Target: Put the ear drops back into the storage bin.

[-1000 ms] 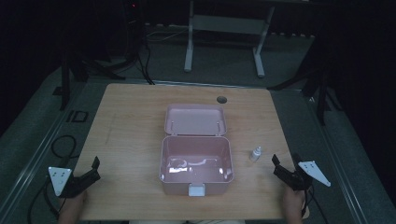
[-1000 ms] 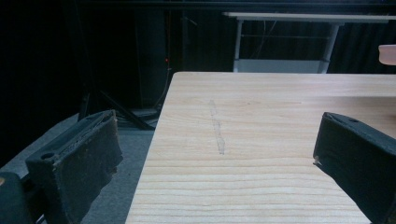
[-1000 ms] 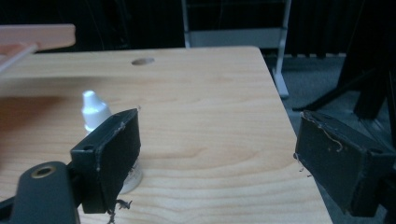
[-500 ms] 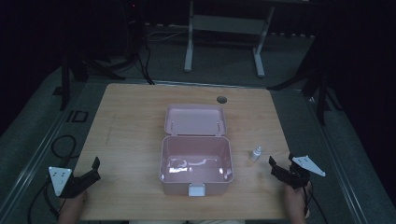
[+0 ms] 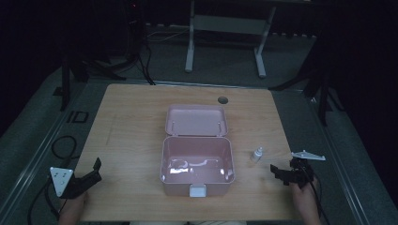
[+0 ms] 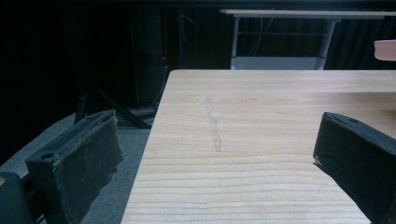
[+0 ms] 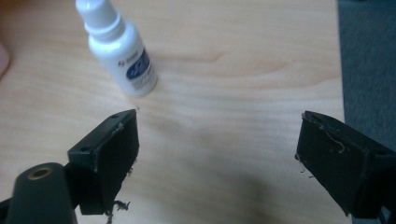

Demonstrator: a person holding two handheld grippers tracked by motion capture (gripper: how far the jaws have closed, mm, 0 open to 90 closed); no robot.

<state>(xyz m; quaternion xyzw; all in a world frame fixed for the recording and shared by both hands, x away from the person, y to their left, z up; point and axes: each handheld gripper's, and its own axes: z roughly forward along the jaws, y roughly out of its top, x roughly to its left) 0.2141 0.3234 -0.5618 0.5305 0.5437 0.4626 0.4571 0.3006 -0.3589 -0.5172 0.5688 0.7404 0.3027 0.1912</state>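
At the table's (image 5: 136,117) near left corner, left gripper (image 5: 89,176) held low over the wood, jaws spread wide with nothing between them; in the left gripper view, same gripper (image 6: 215,154) straddling bare light planks with a faint grey scuff (image 6: 213,125) running away down the grain. At centre, pink box (image 5: 197,185) standing open, glossy and empty inside, a white latch tab on its near wall, lid (image 5: 196,121) folded back flat behind it and touching along the hinge. Just right of the box, apart from it, small white bottle (image 5: 256,154) upright on the wood; up close, bottle (image 7: 122,53) seen as white plastic with a narrow ribbed cap and a dark blue label, print too small to read. Farther right, near the table's edge, right gripper (image 5: 281,173) pointed toward the bottle, jaws parted wide and empty, bottle lying beyond the left jaw tip and not touched; frayed threads hanging from the right gripper's (image 7: 217,149) black pads. Round hole (image 5: 222,100) cut in the table's far side. Beyond, grey floor, white stand legs (image 5: 225,28) and black tripods in a dark room.
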